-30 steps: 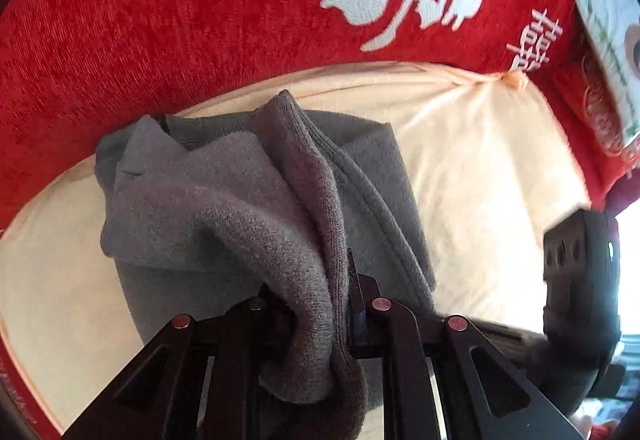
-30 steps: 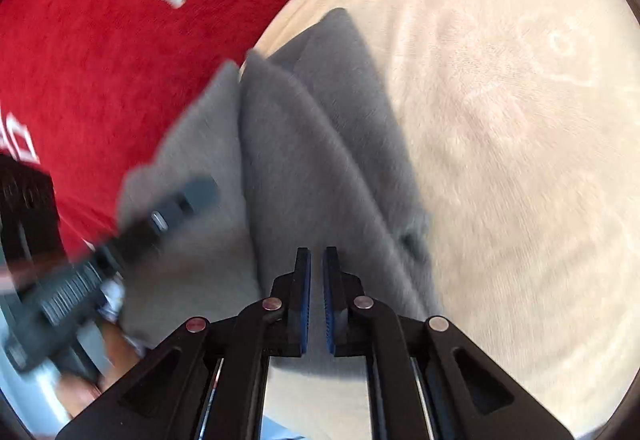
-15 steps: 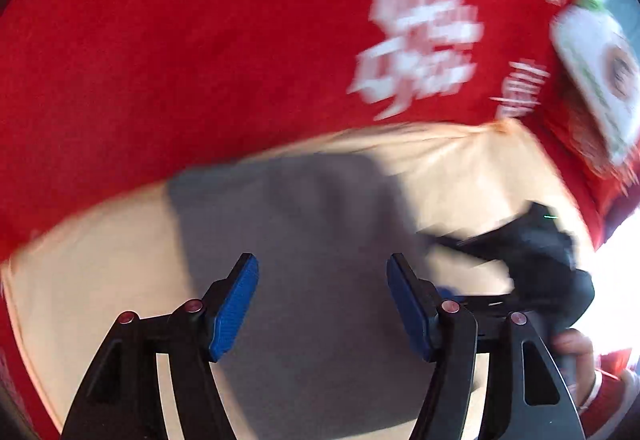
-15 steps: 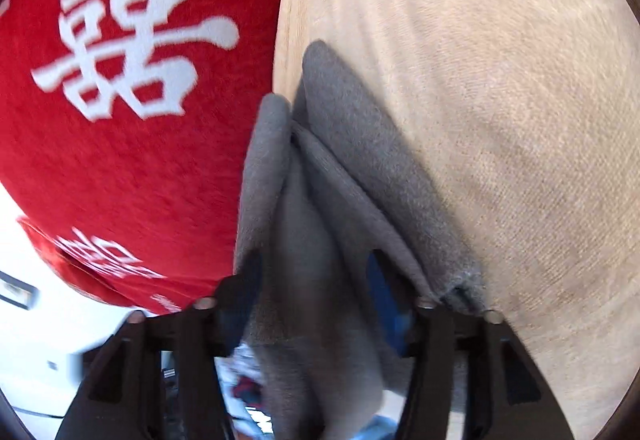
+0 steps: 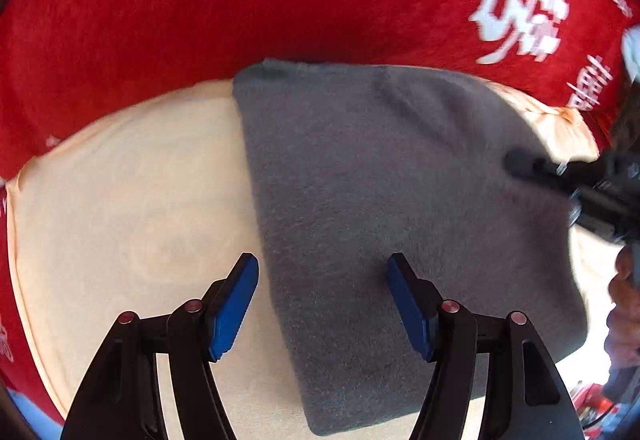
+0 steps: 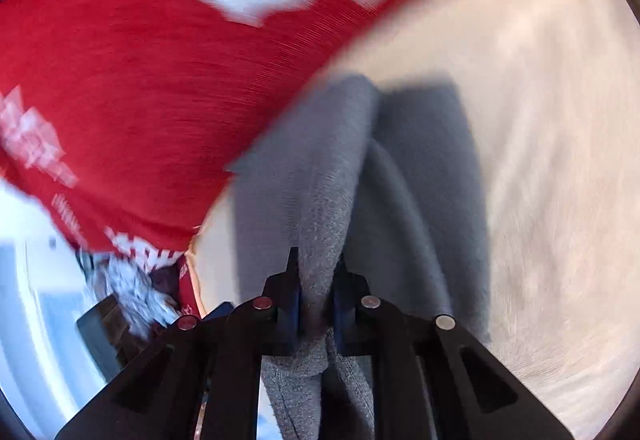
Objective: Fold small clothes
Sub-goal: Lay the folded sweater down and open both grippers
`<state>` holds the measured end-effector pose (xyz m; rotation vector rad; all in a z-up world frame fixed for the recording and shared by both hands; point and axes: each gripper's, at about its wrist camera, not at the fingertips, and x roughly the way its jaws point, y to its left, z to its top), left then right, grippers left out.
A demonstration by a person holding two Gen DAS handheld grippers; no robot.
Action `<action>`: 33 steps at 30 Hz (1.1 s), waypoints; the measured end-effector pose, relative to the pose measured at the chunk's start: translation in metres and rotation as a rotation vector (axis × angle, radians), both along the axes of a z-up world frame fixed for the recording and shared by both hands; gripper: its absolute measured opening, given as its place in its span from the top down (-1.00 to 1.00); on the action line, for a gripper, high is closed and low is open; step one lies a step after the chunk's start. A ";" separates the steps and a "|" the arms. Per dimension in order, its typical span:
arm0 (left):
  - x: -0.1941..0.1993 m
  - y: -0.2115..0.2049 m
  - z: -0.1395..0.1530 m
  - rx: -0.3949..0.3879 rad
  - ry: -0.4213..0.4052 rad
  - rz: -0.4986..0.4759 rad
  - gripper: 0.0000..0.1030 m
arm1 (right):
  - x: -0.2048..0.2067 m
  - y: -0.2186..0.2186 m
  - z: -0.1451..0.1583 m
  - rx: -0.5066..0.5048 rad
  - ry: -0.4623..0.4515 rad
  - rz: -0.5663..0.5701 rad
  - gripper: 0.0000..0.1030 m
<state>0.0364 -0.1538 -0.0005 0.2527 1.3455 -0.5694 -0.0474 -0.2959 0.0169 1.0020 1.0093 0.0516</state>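
Since a second ago, the left gripper (image 5: pixel 322 304) is no longer pinching the bunched grey garment (image 5: pixel 384 208); its blue pads (image 5: pixel 232 308) are now standing wide apart, released, hovering over the cloth's near left edge. That garment is now lying as a flat folded slab on the cream cushion (image 5: pixel 132 224), its far edge touching the red cover with white characters (image 5: pixel 280 0). Meanwhile the right gripper (image 6: pixel 316 304) is now clenching a ridge of the same grey cloth between nearly closed jaws, where before it was closed on nothing beside the fabric; both views are blurring, so the tools are probably moving. Item status, judged: one fold is laid, and the right side is being gathered for the next. To do this step well, the right gripper is best carrying its pinched edge over in a low arc so all layers travel together, while the left is pressing lightly near the crease to anchor the slab. Risk: pulling too fast is likely dragging the whole piece across the cushion.
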 end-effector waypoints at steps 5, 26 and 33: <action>-0.011 -0.008 -0.018 0.004 0.046 -0.033 -0.48 | -0.012 -0.018 -0.018 -0.082 0.105 0.003 0.74; -0.032 0.006 -0.038 0.060 0.078 -0.027 -0.64 | -0.039 -0.030 -0.016 -0.242 0.198 0.022 0.86; -0.056 0.007 -0.044 0.086 0.092 -0.082 -0.64 | -0.090 -0.027 -0.007 -0.194 0.257 -0.022 0.83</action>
